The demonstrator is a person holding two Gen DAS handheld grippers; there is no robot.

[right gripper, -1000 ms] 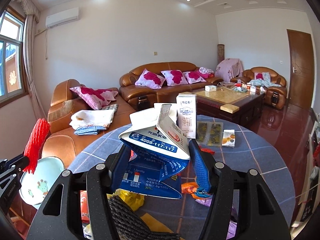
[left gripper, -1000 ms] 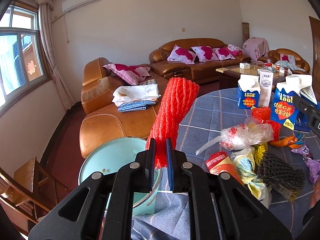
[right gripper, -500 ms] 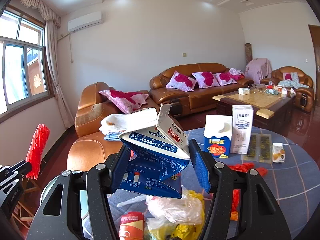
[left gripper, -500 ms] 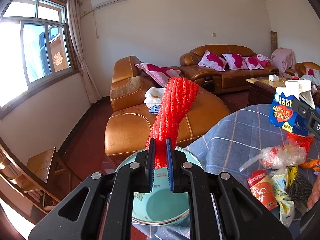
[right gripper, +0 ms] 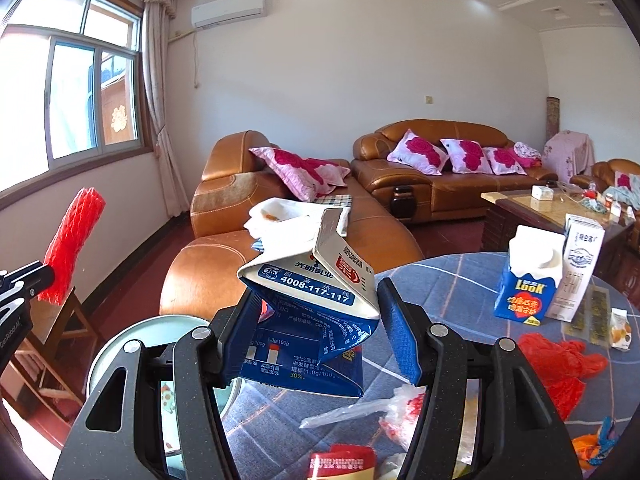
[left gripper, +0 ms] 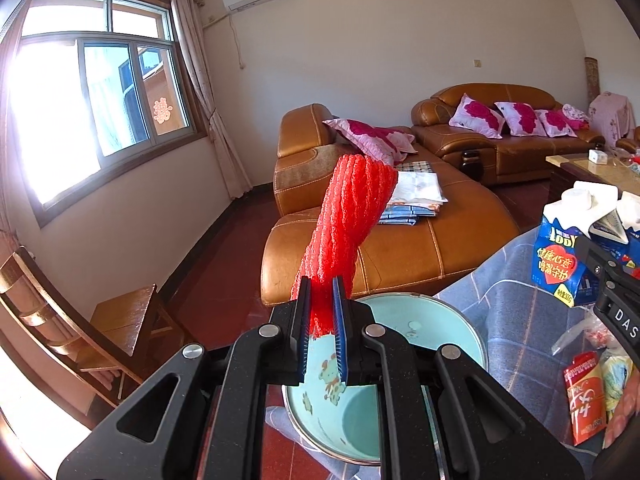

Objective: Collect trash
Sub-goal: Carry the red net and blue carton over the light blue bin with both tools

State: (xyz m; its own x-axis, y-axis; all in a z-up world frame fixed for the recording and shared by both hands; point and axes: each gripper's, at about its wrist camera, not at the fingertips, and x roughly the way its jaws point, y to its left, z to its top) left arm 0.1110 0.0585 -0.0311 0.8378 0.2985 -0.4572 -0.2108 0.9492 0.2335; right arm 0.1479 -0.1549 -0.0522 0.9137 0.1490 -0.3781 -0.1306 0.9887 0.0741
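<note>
Swung left — red mesh (left gripper: 346, 220) pinched in left hand-held gripper (left gripper: 321, 344), over basin (left gripper: 420, 320).

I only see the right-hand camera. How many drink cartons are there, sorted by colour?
Blue: 2, the crushed blue carton held in the jaws and the upright blue carton.
White: 1, the tall white carton right beside the upright blue one.
Total: 3

Basin (left gripper: 424, 320) mouth open below; table (right gripper: 452, 280) cluttered rightward.
</note>
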